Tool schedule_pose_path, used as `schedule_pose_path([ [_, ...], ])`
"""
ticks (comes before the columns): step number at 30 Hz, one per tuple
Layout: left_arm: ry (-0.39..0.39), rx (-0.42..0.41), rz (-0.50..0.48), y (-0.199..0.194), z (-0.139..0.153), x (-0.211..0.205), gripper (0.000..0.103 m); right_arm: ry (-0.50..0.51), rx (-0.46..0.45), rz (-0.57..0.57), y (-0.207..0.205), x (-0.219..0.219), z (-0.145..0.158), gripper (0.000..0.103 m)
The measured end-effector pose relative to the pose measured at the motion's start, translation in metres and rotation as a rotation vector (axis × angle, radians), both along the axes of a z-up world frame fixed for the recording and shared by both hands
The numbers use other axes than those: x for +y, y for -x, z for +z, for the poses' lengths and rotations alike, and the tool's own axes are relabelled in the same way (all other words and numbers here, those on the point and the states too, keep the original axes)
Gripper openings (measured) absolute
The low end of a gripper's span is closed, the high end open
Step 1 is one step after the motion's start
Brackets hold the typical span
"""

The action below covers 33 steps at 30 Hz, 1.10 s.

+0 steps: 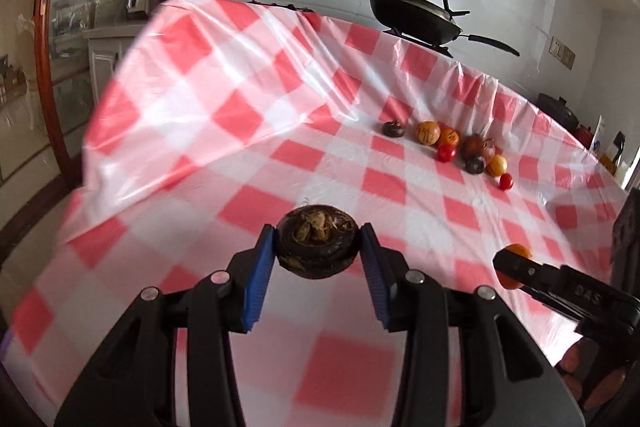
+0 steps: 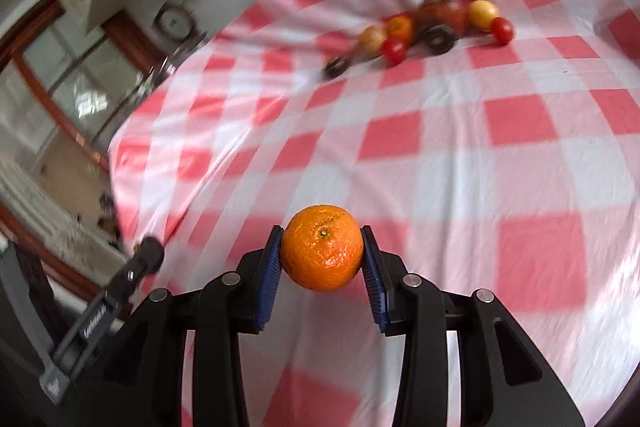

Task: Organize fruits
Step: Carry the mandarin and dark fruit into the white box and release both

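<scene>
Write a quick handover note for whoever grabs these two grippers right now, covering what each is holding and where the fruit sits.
Left gripper: jaws shut on a dark brown round fruit, held above the checked tablecloth.
Right gripper: jaws shut on an orange, also off the cloth.
Remaining fruit: a loose cluster at the far side of the cloth, including two small red ones, yellowish ones and dark ones.
Done: two fruits picked up. Left: place both, then sort the cluster. No destination container is visible.

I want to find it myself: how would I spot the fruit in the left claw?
Start from the red-and-white checked tablecloth. Nearest the camera, the left claw grips a dark fruit between blue pads. Unlike the orange in the right claw, it is flat, brown-black, with a papery tan top.
</scene>
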<state>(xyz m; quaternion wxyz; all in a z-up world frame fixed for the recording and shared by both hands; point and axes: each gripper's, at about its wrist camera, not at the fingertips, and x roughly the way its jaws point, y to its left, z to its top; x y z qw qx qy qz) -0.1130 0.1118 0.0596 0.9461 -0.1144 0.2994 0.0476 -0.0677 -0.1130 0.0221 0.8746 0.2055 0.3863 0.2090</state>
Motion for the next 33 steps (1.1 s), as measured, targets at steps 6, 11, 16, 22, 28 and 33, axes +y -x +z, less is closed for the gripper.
schedule_pose_path([
  [6, -0.022, 0.067, 0.054, 0.041, -0.014, 0.035, 0.043, 0.068, -0.041, 0.128, 0.043, 0.043, 0.006, 0.038],
  [11, -0.029, 0.092, 0.103, 0.07, -0.02, 0.064, 0.043, 0.155, -0.091, 0.237, 0.072, 0.081, 0.01, 0.038],
  [16, -0.06, 0.08, 0.155, 0.103, -0.016, 0.087, 0.043, 0.209, -0.124, 0.37, 0.105, 0.126, 0.012, 0.038],
  [22, -0.074, 0.086, 0.223, 0.151, -0.015, 0.12, 0.043, 0.301, -0.226, 0.616, 0.164, 0.19, 0.012, 0.038],
  [28, -0.053, 0.096, 0.339, 0.208, -0.029, 0.166, 0.043, 0.401, -0.305, 0.832, 0.218, 0.241, -0.001, 0.038],
  [33, 0.003, 0.171, 0.448, 0.231, -0.063, 0.209, 0.043, 0.455, -0.291, 1.001, 0.244, 0.278, -0.024, 0.038],
])
